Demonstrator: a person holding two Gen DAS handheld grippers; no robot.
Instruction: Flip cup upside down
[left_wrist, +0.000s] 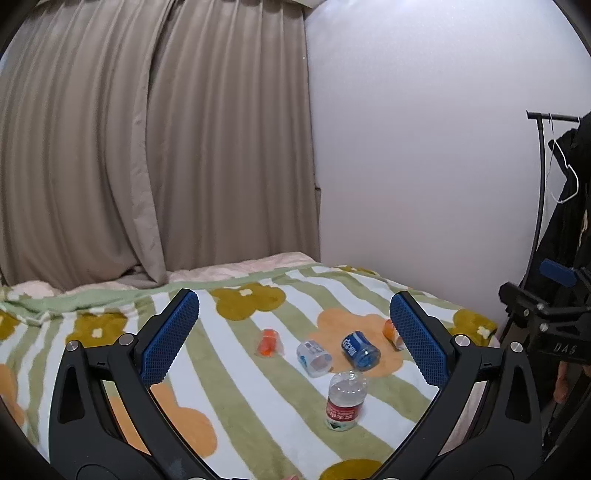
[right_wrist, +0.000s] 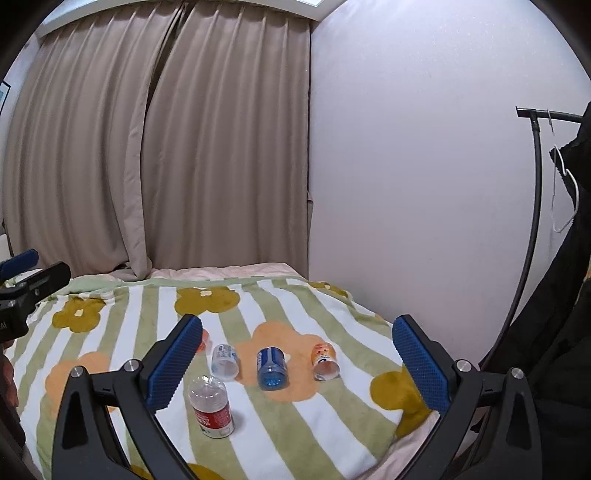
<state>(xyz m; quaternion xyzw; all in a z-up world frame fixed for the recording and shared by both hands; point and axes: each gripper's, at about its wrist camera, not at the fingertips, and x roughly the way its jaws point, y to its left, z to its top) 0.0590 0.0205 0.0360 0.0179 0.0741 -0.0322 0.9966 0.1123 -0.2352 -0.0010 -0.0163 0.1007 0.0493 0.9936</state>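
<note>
Bed blanket (right_wrist: 332, 435) carries five cups (right_wrist: 272, 368), none gripped; my left gripper (left_wrist: 295, 332) and right gripper (right_wrist: 297, 363) hover, jaws wide; no flip begun, I judge.

Green-and-white striped blanket (right_wrist: 321, 417) with orange and olive flowers, taupe curtain (right_wrist: 159, 147) upper left, white wall (right_wrist: 413, 184) right, blue cup (right_wrist: 272, 367), clear red-labelled cup (right_wrist: 212, 408), orange cup (right_wrist: 325, 360) centre.

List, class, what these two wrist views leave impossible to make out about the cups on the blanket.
- Left wrist view: orange cup is half hidden behind the left hand-held gripper finger.
- Right wrist view: red-orange cup is mostly hidden by the right hand-held gripper finger.
- Both views: label print on the red-label cup is too small to read.
</note>
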